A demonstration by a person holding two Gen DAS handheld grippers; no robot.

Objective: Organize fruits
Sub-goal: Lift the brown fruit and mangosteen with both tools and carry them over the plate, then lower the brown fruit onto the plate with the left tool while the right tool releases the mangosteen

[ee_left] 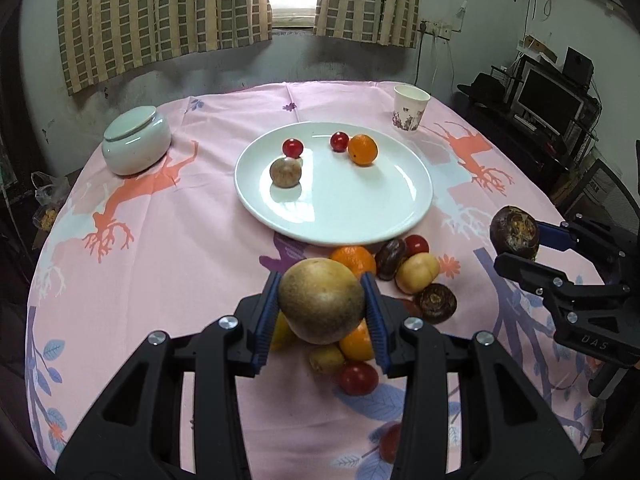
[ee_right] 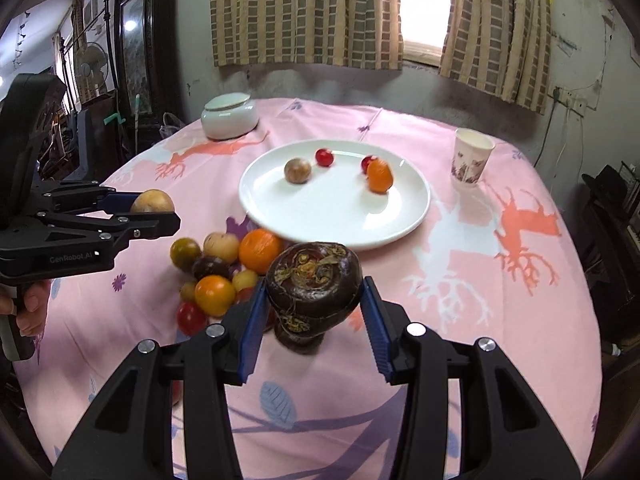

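Left wrist view: our left fingers (ee_left: pixel 323 304) clamp a tan round fruit (ee_left: pixel 321 300), right fingers (ee_right: pixel 314 298) a dark chestnut (ee_right: pixel 313 282), both above the fruit pile (ee_left: pixel 394 266) just before the white plate (ee_left: pixel 400 216). Smooth skins could slip loose and scatter that pile.

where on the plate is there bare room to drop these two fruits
The white plate is bare across its near and right parts, in front of the orange. Its far side is crowded: two red fruits and a brown fruit. The fruit pile crowds the cloth at the near rim.
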